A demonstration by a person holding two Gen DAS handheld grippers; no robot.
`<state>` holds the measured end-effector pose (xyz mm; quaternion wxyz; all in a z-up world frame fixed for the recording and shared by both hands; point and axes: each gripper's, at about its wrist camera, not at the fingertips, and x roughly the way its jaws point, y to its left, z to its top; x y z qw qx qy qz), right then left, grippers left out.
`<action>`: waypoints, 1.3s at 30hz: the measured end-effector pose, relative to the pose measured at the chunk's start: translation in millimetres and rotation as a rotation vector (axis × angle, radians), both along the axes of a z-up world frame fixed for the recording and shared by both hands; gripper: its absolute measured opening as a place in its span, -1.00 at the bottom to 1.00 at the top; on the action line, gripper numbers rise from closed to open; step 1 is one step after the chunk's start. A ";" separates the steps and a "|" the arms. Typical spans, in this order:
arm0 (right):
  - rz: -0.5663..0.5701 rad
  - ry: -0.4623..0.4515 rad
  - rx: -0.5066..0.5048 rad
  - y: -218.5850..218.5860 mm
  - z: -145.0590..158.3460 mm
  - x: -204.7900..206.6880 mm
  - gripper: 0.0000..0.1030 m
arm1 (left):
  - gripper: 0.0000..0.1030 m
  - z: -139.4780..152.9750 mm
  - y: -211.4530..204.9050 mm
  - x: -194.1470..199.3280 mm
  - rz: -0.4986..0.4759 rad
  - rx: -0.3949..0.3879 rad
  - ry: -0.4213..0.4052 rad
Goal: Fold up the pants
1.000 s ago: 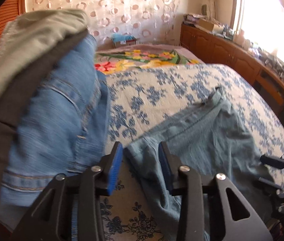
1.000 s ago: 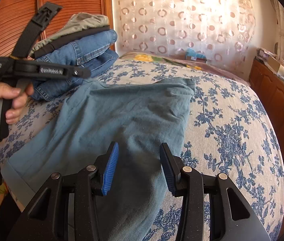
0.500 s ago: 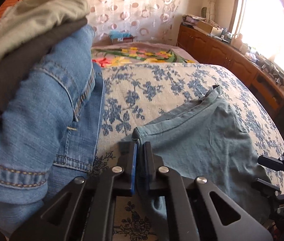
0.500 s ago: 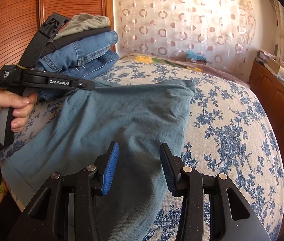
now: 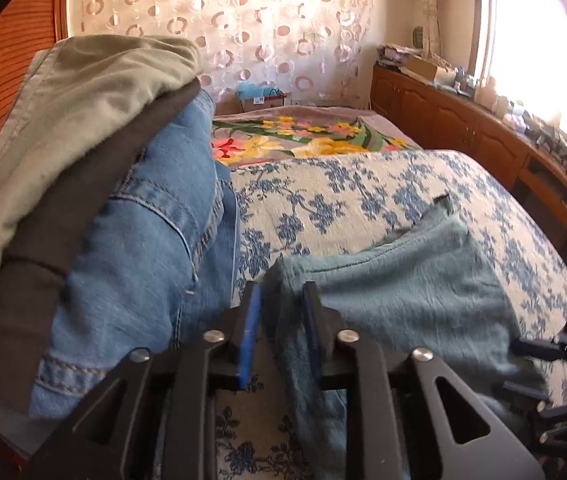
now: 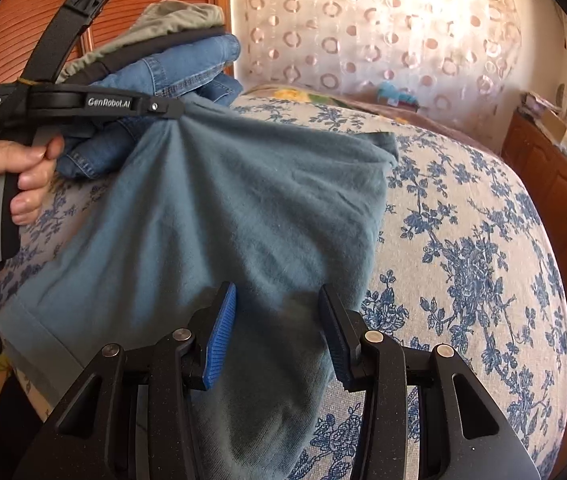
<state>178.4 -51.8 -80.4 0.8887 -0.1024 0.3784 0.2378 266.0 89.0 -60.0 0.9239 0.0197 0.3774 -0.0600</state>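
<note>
Teal pants point(image 6: 219, 216) spread on bed w/ blue-floral cover point(image 6: 463, 248). Left tongs point(image 5: 281, 324) just reopened a bit, corner of pants pinched & lifted. Right tongs point(image 6: 277, 332) half-open over pants, gripping nothing. Folded stack point(image 5: 95, 184) at left, wood cabinets point(image 5: 463, 128) under window, curtain behind.

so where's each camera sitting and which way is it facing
Left wrist: rides on the left hand-held gripper, looking down its fingers, whose jaws have just been opening, with a corner of the teal-blue cotton pants between them; the right hand-held gripper shows at the right edge.
Right wrist: rides on the right hand-held gripper, jaws open over the pants, facing the curtain; a hand holds the left gripper.
Shared: pants, floral bedspread, stack of folded clothes.
</note>
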 end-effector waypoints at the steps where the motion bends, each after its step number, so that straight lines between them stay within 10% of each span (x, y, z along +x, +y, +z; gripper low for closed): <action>1: -0.002 0.001 0.004 -0.7 0.0 0.4 -0.17 | -0.38 -0.4 -1.7 -3.1 -0.007 0.004 0.000; 6: -0.006 -0.001 0.011 -1.5 0.8 1.7 -0.17 | -0.03 -4.2 -11.4 -20.3 -0.030 0.028 0.004; 30: -0.009 0.013 0.008 -0.4 -0.4 1.9 -0.16 | -0.01 -41.9 -23.1 -90.3 -0.076 -0.009 0.085; 39: -0.009 0.015 0.008 -0.3 -1.0 2.6 -0.14 | 0.46 -45.3 -22.8 -93.2 -0.075 -0.004 0.074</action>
